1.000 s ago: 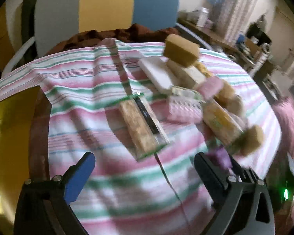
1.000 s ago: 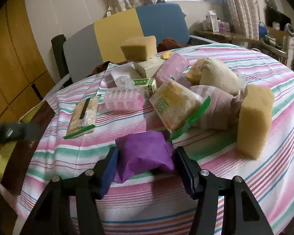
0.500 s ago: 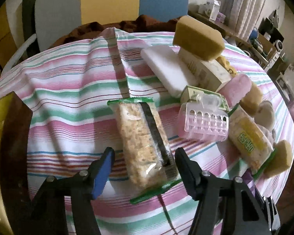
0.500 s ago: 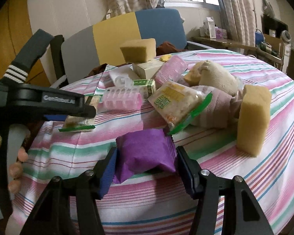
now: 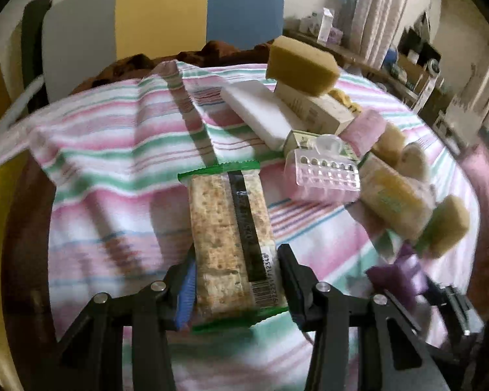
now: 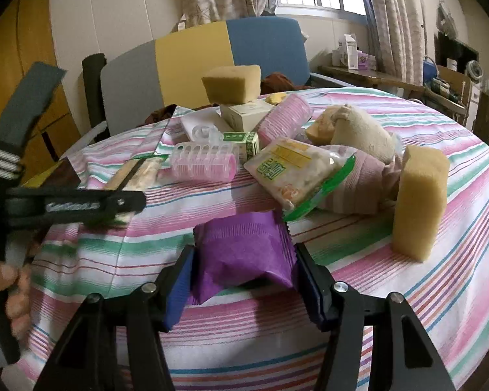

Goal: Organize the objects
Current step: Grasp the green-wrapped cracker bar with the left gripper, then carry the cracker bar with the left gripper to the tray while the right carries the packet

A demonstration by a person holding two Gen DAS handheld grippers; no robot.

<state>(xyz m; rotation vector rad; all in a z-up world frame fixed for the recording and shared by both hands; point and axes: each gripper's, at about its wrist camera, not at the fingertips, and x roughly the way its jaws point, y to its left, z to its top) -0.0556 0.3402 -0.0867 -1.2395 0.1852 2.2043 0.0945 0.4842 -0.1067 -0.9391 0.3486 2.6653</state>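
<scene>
the left gripper (image 5: 236, 285) pinches the near end of the clear cracker packet (image 5: 231, 241), which lies toward the tabletop's left edge. the right gripper (image 6: 243, 280) seems to clamp the purple pouch (image 6: 244, 247) by the near edge of the striped tablecloth (image 6: 358, 293).

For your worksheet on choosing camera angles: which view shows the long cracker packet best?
The left wrist view: the cracker packet lies lengthwise in the middle, its barcode visible, with the left gripper shut on its near end. The right wrist view shows only a sliver of it, half hidden behind the left gripper's body.
</scene>
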